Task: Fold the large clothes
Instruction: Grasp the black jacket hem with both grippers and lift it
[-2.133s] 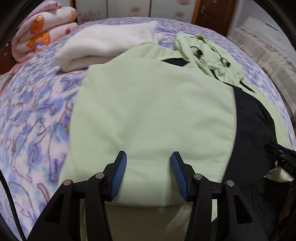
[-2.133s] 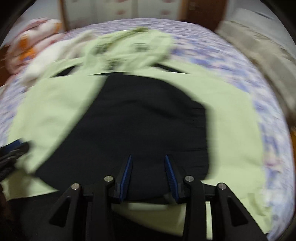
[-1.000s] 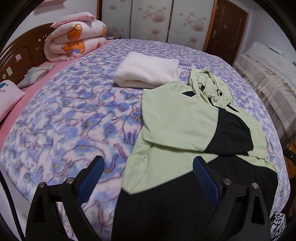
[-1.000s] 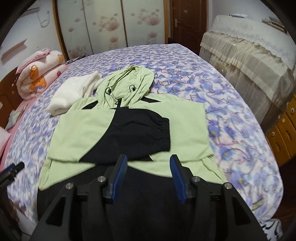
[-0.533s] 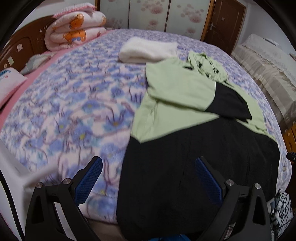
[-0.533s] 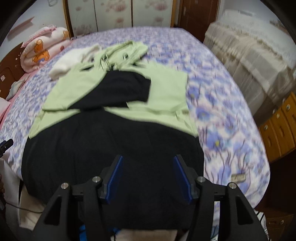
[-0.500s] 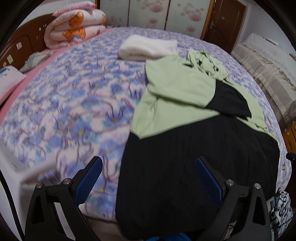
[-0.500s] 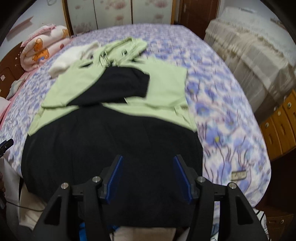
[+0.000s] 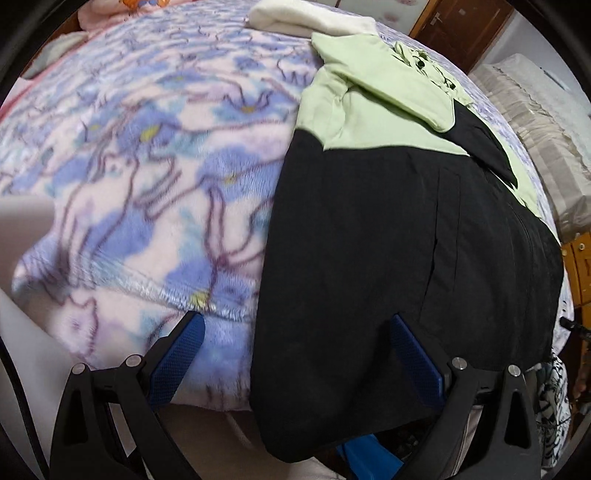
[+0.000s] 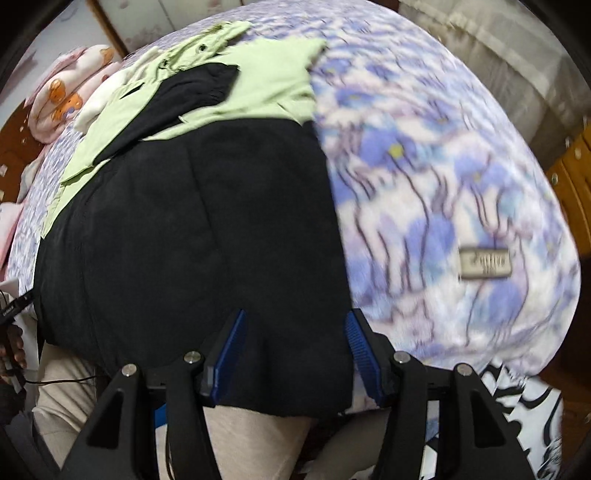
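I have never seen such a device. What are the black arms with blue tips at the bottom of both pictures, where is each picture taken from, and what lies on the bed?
There is no robot here. A person holds one hand tool in each hand; each tool has two fingers with blue pads and a wide-angle camera looking along them. One picture comes from the left gripper, the other from the right gripper. Both point down at the near edge of a bed covered by a purple flowered blanket. On it lies a green and black jacket, its sleeves folded across the chest and its black hem hanging over the edge. A white folded cloth lies farther back. Both grippers are open and hold nothing.
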Demonstrator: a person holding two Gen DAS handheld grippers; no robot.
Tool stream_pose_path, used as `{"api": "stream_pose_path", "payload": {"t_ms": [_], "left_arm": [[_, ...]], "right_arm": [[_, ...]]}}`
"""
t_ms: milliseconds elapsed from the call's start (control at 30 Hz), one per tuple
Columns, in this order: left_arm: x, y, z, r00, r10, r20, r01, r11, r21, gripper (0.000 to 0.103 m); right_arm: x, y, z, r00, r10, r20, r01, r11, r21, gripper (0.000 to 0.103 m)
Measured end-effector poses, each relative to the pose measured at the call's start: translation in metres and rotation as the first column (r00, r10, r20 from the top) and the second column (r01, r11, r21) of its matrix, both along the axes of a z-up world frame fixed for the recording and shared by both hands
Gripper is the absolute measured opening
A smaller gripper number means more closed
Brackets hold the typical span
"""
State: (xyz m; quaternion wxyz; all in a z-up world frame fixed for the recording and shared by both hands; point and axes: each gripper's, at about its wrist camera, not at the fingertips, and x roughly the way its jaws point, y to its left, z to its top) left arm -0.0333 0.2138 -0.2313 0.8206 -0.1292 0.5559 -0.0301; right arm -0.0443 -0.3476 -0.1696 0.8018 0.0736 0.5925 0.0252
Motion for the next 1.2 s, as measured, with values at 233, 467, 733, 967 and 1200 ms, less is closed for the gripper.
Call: {"api": "stream_pose_path", "payload": {"t_ms": [233, 467, 733, 967, 1200], "left_arm": [[-0.003, 0.000, -0.010, 0.999, -0.050, 0.016, 0.051, 0.999, -0.020, 0.099], [-0.011, -0.001, -0.016, 0.996, -0.087, 0.023, 0.088, 0.993, -0.084, 0.099], [-0.017, -0.019, -0.016, 0.984, -0.176, -0.018, 0.172, 0.977, -0.125, 0.029], [-0.006, -0.034, 0.028, 0.975, -0.211, 0.073, 0.223, 0.910, -0.349, 0.005], [0.030, -0.055, 0.109, 0.954, -0.124, 0.274, 0.254, 0.820, -0.513, 0.004]], "right_arm": [[-0.012, -0.010, -0.034, 0.999, -0.007, -0.040, 0.009, 0.999, 0.043, 0.056], [-0.014, -0.006, -0.043, 1.000, 0.001, -0.009, -0.001, 0.999, 0.052, 0.050], [-0.018, -0.014, -0.029, 0.999, 0.034, -0.001, -0.034, 0.998, 0.058, 0.013], [-0.011, 0.014, 0.005, 0.985, 0.166, 0.055, -0.170, 0.983, 0.074, 0.011], [0.016, 0.029, 0.069, 0.955, 0.181, 0.233, -0.239, 0.938, 0.250, 0.011]]}}
